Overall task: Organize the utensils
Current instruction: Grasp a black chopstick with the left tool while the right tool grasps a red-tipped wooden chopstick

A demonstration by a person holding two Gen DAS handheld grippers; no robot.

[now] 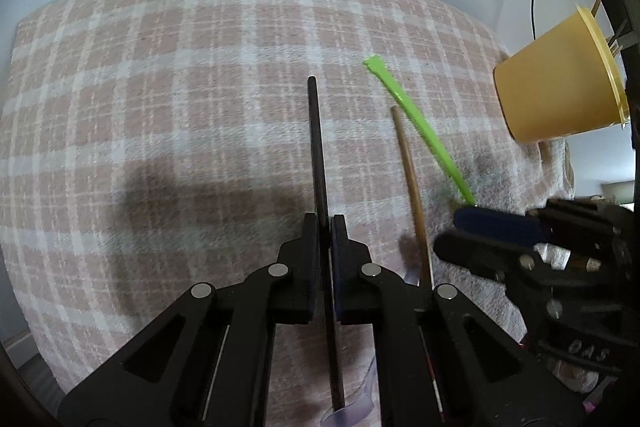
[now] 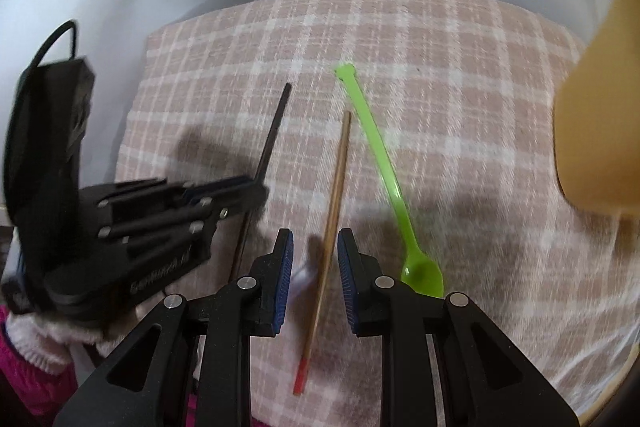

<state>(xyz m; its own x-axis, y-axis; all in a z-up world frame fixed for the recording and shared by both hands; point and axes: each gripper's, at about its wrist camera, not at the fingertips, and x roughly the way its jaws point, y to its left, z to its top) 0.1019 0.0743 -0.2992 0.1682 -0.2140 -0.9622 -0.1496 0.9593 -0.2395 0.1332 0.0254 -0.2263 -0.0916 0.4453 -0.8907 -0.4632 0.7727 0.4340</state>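
The left gripper (image 1: 325, 223) pinches a black chopstick (image 1: 316, 131) over the plaid-covered counter (image 1: 160, 87). The right gripper (image 2: 315, 247), spread, straddles a wooden chopstick (image 2: 336, 187), seemingly untouched, beside the green spoon (image 2: 384, 167).

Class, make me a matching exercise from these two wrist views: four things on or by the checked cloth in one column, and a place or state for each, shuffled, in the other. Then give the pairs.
Things
1. black chopstick
2. wooden chopstick
3. green spoon
4. yellow cup

Places or states
A. lying free on the cloth, bowl nearest the right gripper
B. clamped in the left gripper
C. between the right gripper's open jaws, not pinched
D. standing at the cloth's right edge, sticks inside

Pairs: 1-B, 2-C, 3-A, 4-D
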